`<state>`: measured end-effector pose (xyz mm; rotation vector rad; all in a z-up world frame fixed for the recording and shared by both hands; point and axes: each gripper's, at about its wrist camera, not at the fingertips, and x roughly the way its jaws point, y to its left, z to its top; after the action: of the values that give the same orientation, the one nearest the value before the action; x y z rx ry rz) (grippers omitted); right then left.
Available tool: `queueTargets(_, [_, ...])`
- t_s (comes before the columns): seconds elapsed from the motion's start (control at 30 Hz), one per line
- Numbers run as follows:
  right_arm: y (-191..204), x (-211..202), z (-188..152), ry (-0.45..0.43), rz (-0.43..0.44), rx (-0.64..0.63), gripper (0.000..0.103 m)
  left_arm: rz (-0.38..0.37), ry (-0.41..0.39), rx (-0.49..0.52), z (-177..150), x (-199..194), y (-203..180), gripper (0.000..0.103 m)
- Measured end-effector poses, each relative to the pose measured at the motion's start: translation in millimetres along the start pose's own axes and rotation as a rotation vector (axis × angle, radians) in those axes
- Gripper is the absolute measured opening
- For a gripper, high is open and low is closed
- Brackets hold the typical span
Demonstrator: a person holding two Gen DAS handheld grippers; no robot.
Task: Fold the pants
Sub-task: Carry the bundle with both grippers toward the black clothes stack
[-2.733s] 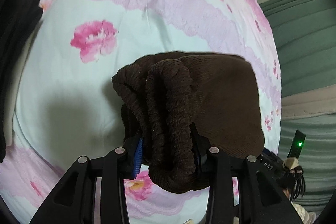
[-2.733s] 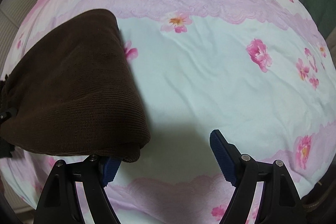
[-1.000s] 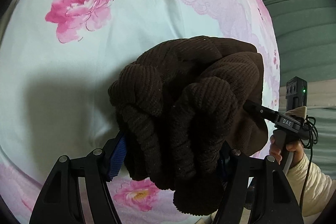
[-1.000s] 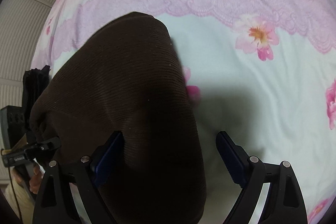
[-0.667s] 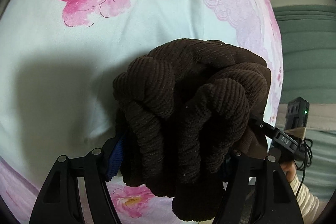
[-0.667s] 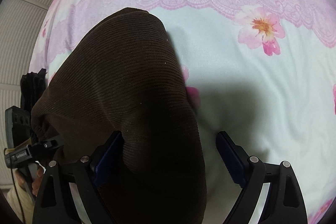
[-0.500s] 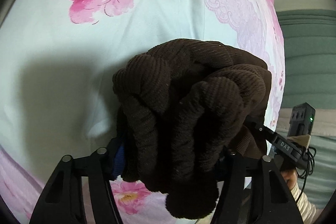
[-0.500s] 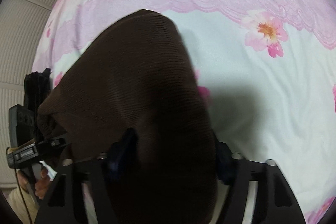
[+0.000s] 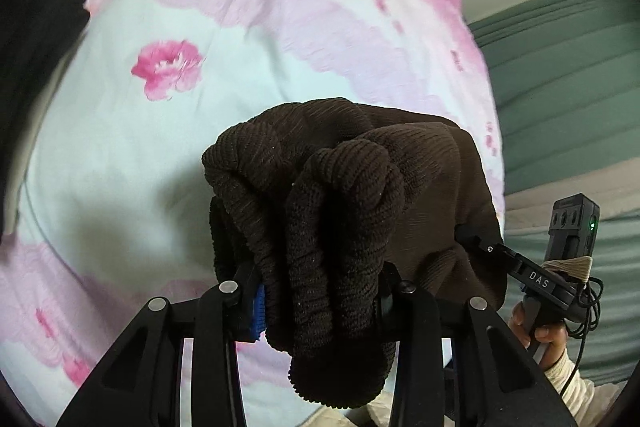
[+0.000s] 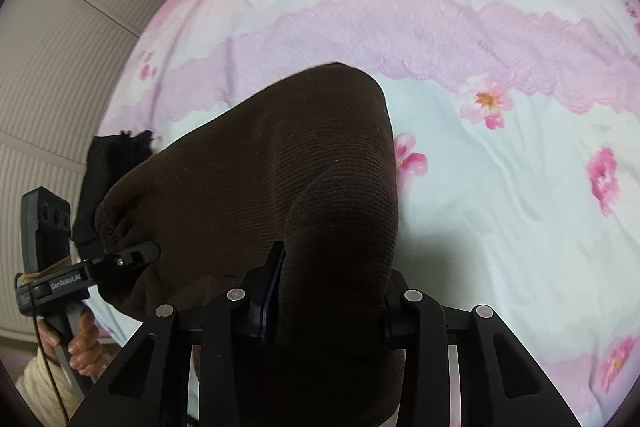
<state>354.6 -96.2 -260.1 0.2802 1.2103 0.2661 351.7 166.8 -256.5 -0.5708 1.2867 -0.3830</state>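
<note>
Pants (image 9: 340, 211) hang bunched between both grippers, probably lifted for placing. Left gripper (image 9: 320, 301) and right gripper (image 10: 332, 299) are each clamped onto the fabric above the bedsheet (image 10: 500, 211).

Dark brown corduroy pants (image 9: 340, 211), folded into a thick bundle, hang above a pink-and-white floral bedspread (image 9: 120, 155). In the left wrist view, the bunched, ribbed folds fill the centre, with a rolled end drooping toward 6 o'clock and a smoother panel spreading toward 3 o'clock. In the right wrist view, the same pants (image 10: 280, 187) form a broad, smooth slab rising from 6 o'clock to a rounded corner near 12 o'clock, with a gathered edge at 9 o'clock. The cloth sags between its two gripped ends.
</note>
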Motion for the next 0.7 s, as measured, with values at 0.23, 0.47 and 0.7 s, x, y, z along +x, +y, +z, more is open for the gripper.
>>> queueTargets(0.23, [12, -74, -31, -0.126, 0.020, 0.023, 0.038, -0.041, -0.106, 0.089, -18, -59, -43, 0.037])
queueTargets(0.47, [32, -147, -62, -0.240, 0.026, -0.015, 0.038, -0.039, -0.198, 0.175, -58, -114, -83, 0.037])
queueTargets(0.7, [53, -201, -98, -0.337, 0.048, -0.069, 0.038, -0.029, -0.302, 0.225, -110, -158, -111, 0.037])
